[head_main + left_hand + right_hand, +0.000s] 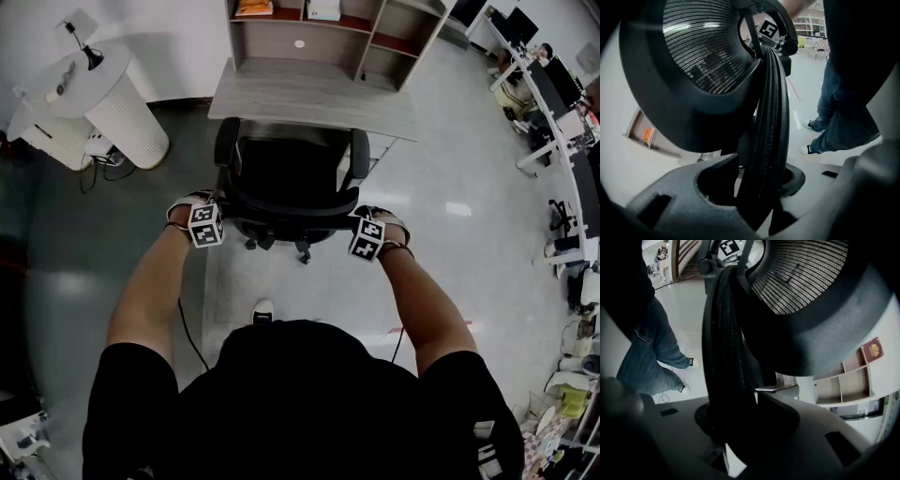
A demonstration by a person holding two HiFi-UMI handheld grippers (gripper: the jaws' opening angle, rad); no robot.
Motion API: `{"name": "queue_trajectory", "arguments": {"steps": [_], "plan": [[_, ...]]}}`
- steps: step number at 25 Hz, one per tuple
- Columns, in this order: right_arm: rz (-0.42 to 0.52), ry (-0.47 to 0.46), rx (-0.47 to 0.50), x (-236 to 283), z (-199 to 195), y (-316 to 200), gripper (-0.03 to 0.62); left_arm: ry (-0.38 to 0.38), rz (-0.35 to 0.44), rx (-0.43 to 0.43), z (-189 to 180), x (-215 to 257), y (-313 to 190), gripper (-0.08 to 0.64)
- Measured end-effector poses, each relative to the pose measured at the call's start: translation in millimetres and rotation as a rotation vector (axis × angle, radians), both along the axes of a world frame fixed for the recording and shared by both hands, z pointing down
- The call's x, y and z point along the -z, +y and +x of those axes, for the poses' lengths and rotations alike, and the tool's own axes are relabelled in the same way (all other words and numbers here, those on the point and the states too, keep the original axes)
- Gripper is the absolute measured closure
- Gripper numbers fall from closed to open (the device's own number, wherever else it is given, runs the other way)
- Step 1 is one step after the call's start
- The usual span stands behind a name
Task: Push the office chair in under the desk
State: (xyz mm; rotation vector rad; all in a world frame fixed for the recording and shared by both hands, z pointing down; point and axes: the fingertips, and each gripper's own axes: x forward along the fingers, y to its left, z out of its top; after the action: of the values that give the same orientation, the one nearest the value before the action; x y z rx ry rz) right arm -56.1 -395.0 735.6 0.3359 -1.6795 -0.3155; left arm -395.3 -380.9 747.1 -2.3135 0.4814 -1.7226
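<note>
A black mesh office chair stands in front of the grey wooden desk, its seat partly under the desk's front edge. I stand behind it. My left gripper is shut on the left end of the backrest's top rim, and my right gripper is shut on the right end. In the left gripper view the thick black rim runs between the jaws of the left gripper. The right gripper view shows the same rim clamped in the right gripper. The mesh headrest fills much of both gripper views.
A shelf unit sits on the desk. A white ribbed round pedestal stands to the left with cables on the floor beside it. Desks with monitors line the right side. My shoe is just behind the chair base.
</note>
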Motion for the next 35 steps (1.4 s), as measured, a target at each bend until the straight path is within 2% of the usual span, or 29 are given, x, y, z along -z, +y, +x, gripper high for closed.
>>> {"name": "queue_trajectory", "arguments": {"steps": [16,27,31,35], "plan": [[0.007,0.0,-0.002,-0.8,1.2,0.0,0.454,0.005,0.014,0.007,0.6,0.1,0.6,0.382],[0.005,-0.01,0.004,-1.0,0.0,2.9,0.448,0.007,-0.008,0.029,-0.1,-1.6,4.0,0.36],[0.071,-0.063,-0.044,1.0,-2.5,-0.4,0.425,-0.014,-0.031,0.013,-1.6,-3.8,5.7,0.365],[0.06,-0.09,-0.103,3.2,-2.9,2.3,0.37,0.005,-0.05,0.024,-1.3,-3.1,9.9,0.364]]}}
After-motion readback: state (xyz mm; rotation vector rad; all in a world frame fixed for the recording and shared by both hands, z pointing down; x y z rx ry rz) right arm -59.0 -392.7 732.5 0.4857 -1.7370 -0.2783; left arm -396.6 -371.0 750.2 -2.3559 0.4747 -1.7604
